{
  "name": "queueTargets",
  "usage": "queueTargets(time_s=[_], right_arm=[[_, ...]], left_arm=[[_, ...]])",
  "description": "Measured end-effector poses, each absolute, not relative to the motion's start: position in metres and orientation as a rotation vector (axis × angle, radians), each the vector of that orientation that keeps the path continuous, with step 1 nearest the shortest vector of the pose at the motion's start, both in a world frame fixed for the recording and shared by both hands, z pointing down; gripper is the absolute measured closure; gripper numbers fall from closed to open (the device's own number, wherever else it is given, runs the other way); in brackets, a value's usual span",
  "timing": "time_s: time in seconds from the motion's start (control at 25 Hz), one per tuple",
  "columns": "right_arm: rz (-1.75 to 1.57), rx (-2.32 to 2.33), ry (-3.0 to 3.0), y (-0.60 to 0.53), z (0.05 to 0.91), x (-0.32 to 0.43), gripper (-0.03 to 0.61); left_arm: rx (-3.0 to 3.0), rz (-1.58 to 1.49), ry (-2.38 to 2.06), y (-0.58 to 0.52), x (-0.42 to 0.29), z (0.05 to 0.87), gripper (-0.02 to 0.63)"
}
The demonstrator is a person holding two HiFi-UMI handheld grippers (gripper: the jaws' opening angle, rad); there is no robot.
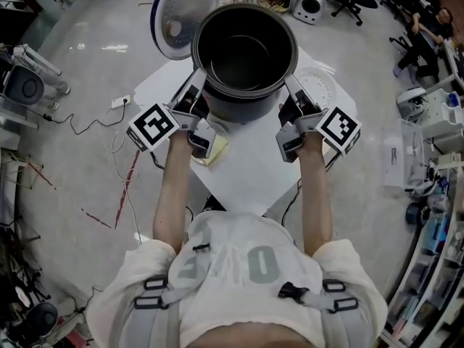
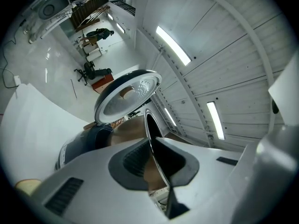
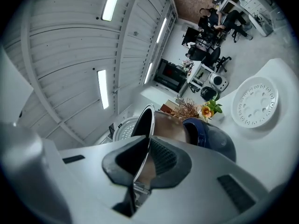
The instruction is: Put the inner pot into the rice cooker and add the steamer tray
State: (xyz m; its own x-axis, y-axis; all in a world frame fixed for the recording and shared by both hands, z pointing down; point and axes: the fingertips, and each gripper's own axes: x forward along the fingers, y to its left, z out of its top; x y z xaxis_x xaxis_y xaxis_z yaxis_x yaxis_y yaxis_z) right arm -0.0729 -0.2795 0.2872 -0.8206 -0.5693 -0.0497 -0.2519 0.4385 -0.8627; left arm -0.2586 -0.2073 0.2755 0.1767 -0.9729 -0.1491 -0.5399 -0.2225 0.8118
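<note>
Both grippers hold the dark round inner pot [image 1: 245,53] by opposite sides of its rim, above the white table [image 1: 246,176]. My left gripper [image 1: 197,77] is shut on the rim [image 2: 150,134] at the pot's left. My right gripper [image 1: 290,84] is shut on the rim [image 3: 147,125] at its right. The dark blue rice cooker [image 2: 81,143] stands just beyond the pot with its lid [image 1: 183,13] raised; in the head view the pot hides its body. The white perforated steamer tray [image 1: 320,85] lies flat on the table, right of the cooker [image 3: 212,136].
A yellow cloth [image 1: 212,151] lies on the table under my left gripper. A flower bunch [image 3: 210,110] stands beyond the cooker. Cables and a power strip [image 1: 119,101] lie on the floor to the left, and a small round appliance [image 1: 310,4] sits behind the table.
</note>
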Motion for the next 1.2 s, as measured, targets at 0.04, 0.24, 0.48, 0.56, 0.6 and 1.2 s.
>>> queueTargets(time_s=[0.04, 0.24, 0.48, 0.56, 0.6, 1.2], right_arm=[[-1.336, -0.705, 2.366, -0.282, 0.289, -0.075, 0.548], [-1.356, -0.742, 2.376, -0.290, 0.302, -0.079, 0.546], [-1.364, -0.783, 2.400, -0.299, 0.314, -0.084, 0.545], [-1.371, -0.801, 2.408, -0.302, 0.319, -0.086, 0.546], [-1.372, -0.812, 2.414, -0.303, 0.322, -0.087, 0.546], [-1.384, -0.981, 2.531, -0.317, 0.367, -0.092, 0.541]], left_arm=[[1.845, -0.914, -1.428, -0.210, -0.260, 0.277, 0.580], [1.832, -0.887, -1.446, -0.219, -0.265, 0.288, 0.580], [1.785, -0.856, -1.464, -0.230, -0.271, 0.305, 0.580], [1.777, -0.841, -1.472, -0.232, -0.273, 0.311, 0.580], [1.775, -0.828, -1.479, -0.233, -0.274, 0.315, 0.580], [1.736, -0.660, -1.561, -0.249, -0.278, 0.359, 0.580]])
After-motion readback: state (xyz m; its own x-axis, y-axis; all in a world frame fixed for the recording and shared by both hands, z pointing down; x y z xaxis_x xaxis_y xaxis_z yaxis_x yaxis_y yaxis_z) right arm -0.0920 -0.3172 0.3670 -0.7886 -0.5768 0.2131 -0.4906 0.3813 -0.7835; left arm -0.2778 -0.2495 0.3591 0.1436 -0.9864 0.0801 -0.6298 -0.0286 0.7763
